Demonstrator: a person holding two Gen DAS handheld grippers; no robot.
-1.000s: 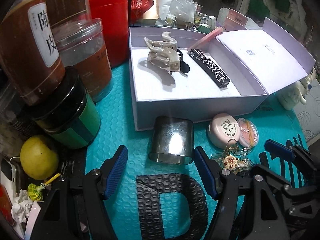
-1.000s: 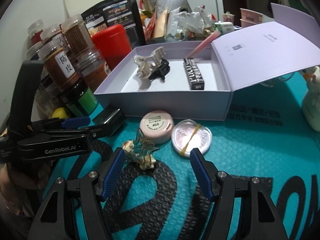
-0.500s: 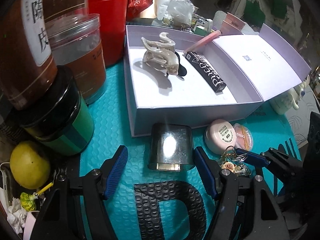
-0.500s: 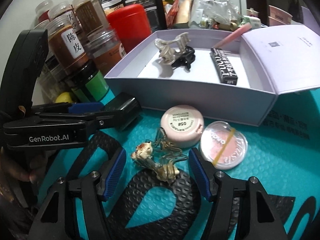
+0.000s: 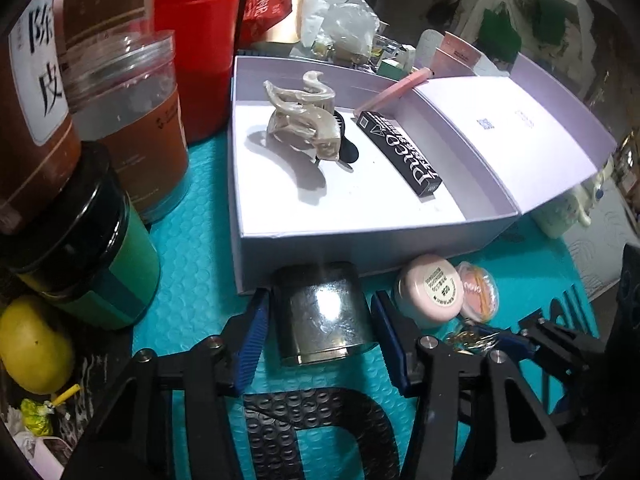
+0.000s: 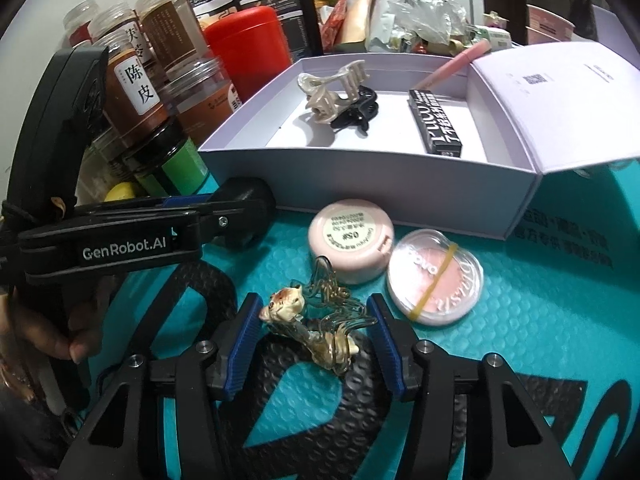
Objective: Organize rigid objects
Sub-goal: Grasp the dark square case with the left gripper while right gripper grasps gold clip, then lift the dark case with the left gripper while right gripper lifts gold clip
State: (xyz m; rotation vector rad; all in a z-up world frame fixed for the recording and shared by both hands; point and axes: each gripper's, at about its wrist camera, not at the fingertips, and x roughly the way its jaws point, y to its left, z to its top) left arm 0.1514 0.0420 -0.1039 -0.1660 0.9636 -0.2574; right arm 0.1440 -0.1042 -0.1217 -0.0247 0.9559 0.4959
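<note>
A shiny dark metal case (image 5: 324, 312) lies on the teal mat in front of the open lavender box (image 5: 360, 236). My left gripper (image 5: 318, 336) is open with its blue fingers on either side of the case. A clear hair clip with beige ornaments (image 6: 316, 328) lies between the open fingers of my right gripper (image 6: 312, 340). The box (image 6: 360, 168) holds a beige claw clip (image 5: 304, 120), a black clip (image 6: 356, 114) and a black tube box (image 5: 400, 152). A pink round compact (image 6: 350, 240) and a clear blush case (image 6: 436, 276) lie beside the hair clip.
Jars (image 5: 124, 120), a red canister (image 5: 196, 40) and a green-banded jar (image 5: 92, 256) crowd the left. A lemon (image 5: 32, 344) lies at the left edge. The box lid (image 5: 516, 132) hangs open to the right. A white figurine (image 5: 568, 208) stands beyond it.
Both grippers moved forward and down. The left fingers now straddle the metal case and have narrowed. The right fingers now straddle the hair clip.
</note>
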